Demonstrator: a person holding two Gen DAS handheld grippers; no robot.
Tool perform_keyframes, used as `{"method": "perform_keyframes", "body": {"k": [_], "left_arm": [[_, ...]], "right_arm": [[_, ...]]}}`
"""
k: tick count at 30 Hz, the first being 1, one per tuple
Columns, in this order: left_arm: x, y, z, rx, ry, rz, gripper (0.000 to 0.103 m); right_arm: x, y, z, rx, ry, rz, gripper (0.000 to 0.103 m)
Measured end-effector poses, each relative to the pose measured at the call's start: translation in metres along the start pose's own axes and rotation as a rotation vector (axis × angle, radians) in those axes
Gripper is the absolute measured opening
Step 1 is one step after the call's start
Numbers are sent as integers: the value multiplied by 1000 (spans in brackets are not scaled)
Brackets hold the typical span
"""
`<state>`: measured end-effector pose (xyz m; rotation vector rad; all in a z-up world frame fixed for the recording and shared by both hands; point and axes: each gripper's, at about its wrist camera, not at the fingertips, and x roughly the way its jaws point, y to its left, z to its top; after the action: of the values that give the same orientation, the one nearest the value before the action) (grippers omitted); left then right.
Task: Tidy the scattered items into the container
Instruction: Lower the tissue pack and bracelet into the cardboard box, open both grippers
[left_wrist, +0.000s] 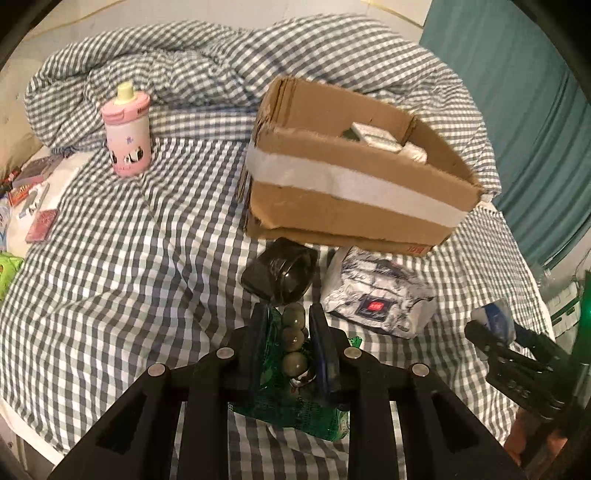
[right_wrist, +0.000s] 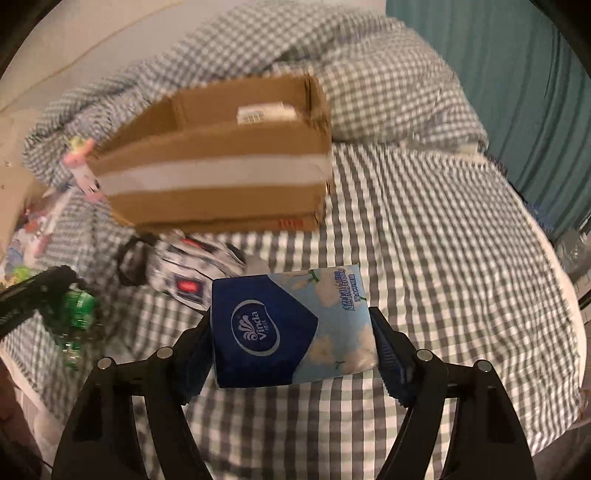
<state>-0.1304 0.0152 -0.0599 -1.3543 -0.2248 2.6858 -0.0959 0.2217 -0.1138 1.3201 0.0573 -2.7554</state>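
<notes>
- The open brown cardboard box with a white tape band (left_wrist: 354, 192) sits on the grey-and-white checked bedsheet (left_wrist: 129, 240), at the far side from me. Inside it I see small white packets (left_wrist: 373, 138); their print is too blurred to read. Red marks on the box's lower edge are illegible.
- My right gripper (right_wrist: 291, 332) clamps a soft blue tissue pack (right_wrist: 291, 325) between both fingers, held above the sheet, nearer than the box. The oval logo reads "Vinda"; smaller writing says "Strong".
- My left gripper (left_wrist: 288, 332) grasps a green crinkly packet of round olive-coloured balls (left_wrist: 293, 339), low over the sheet.
- Just beyond it lie a black glossy pouch (left_wrist: 280, 269) and, to its right, a white-and-grey patterned packet with a red square label (left_wrist: 376, 291), both close to the box's near wall.
- A pink-and-white bottle with a yellow cap (left_wrist: 127, 134) stands upright far left, well apart from the box.
</notes>
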Motion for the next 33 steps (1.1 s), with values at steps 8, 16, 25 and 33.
{"method": "perform_keyframes", "body": {"k": [8, 16, 25, 33], "left_arm": [[-31, -9, 12, 26, -60, -9, 23], [-42, -16, 29, 34, -67, -14, 23], [-39, -28, 83, 75, -92, -2, 23], [-21, -46, 155, 116, -148, 12, 23]], "right_arm": [[-37, 5, 9, -3, -66, 18, 75], [-54, 7, 34, -1, -89, 31, 75], [-56, 20, 96, -25, -143, 55, 75], [-28, 28, 169, -44, -191, 55, 75]]}}
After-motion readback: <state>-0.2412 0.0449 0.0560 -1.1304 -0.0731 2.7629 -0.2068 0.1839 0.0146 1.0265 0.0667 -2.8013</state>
